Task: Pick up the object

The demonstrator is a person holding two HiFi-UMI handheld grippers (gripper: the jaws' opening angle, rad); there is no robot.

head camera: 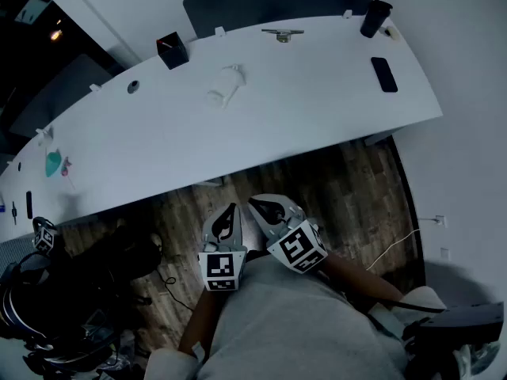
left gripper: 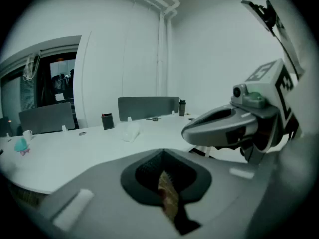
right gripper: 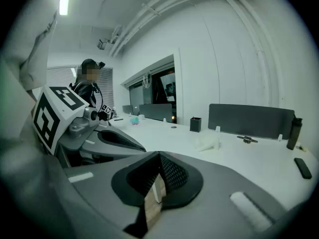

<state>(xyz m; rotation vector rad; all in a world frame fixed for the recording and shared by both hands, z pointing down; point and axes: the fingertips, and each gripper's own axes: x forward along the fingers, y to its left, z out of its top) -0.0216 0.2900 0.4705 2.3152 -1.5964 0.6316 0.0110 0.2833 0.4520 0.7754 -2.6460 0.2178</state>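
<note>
White crumpled object [head camera: 225, 85] – pale, lumpy, soft-looking – lies on white desk [head camera: 317, 113], far-middle, just right of black box [head camera: 172, 51]; dark bottle [head camera: 375, 18] and black phone [head camera: 384, 74] well apart at right.

Left gripper [head camera: 228, 214] and right gripper [head camera: 263, 207] side by side near person's body, above wood floor, tips angled slightly down toward desk – well short of object. Both jaw pairs closed together, nothing between.

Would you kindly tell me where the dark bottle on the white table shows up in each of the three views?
Head view: bottle at top right.
Left gripper view: bottle just right of centre.
Right gripper view: bottle at far right.
Shared landmark: the grey divider panel beside it.
</note>
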